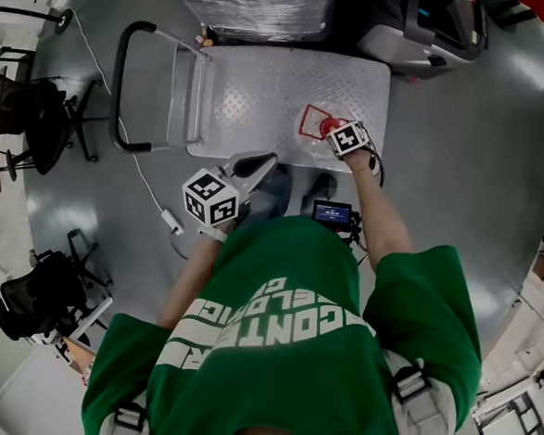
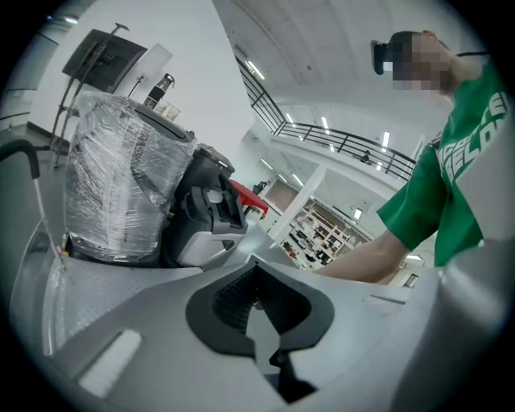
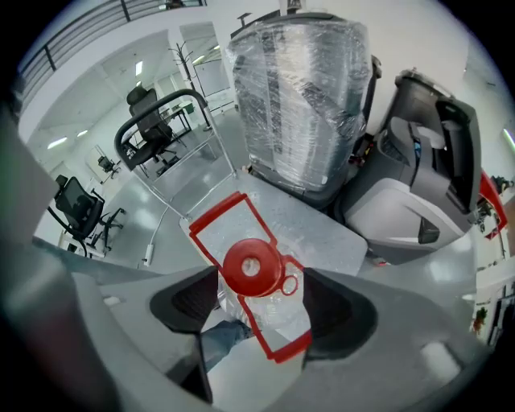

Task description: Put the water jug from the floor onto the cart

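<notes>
The left gripper [image 1: 265,161] is hovering low by the person's knee, its jaws drawn together to a narrow point with nothing between them. The right gripper [image 3: 265,299] is reaching forward, its jaws closing on either side of the water jug [image 1: 317,124] and pressing against the jug's clear body just under the top. The jug is showing see-through, crinkled plastic, a round red cap [image 3: 251,267] with a small ring at its side, and a red rectangular carry frame [image 3: 211,219] running across the top. It is sitting over the near right part of the cart [image 1: 253,85], inside the edge of the ribbed metal deck; I cannot tell whether its base is resting there. Beyond the deck, a film-wrapped load [image 3: 298,96] is standing beside a grey machine [image 3: 426,177].
</notes>
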A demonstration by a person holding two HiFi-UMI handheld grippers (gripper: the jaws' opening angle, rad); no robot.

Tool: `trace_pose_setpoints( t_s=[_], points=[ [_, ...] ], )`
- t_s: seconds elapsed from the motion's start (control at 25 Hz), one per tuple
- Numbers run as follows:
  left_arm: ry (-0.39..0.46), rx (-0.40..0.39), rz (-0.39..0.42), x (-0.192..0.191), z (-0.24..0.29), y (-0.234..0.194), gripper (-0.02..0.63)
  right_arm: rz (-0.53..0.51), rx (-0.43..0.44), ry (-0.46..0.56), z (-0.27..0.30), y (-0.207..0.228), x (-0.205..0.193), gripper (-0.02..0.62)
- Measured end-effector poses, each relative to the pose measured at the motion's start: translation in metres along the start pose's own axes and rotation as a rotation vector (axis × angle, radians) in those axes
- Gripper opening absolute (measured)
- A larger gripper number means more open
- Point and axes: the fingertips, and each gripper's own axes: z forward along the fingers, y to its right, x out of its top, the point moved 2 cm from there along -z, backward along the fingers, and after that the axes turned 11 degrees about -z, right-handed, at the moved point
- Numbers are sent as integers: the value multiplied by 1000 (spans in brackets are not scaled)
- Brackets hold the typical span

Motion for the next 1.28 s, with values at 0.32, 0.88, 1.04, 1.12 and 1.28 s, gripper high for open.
trace_pose_setpoints(
  t_s=[0.32,0.88,1.04,1.12,1.28],
  points=[
    [-4,-109,39,26,25,7,11,83,49,330,-83,-15,23,304],
    [-47,-252,111,49,29,12,11,46,-195,625,-240,-4,52,-8],
    [-60,-259,105,53,23,5,11,51,-229,665,-269,-16,53,-8],
    [-63,-262,102,54,22,1,11,51,-242,678,-279,-22,52,-8],
    [-62,-274,99,59,22,-1,11,67,-252,679,-287,-28,43,-8]
  ],
)
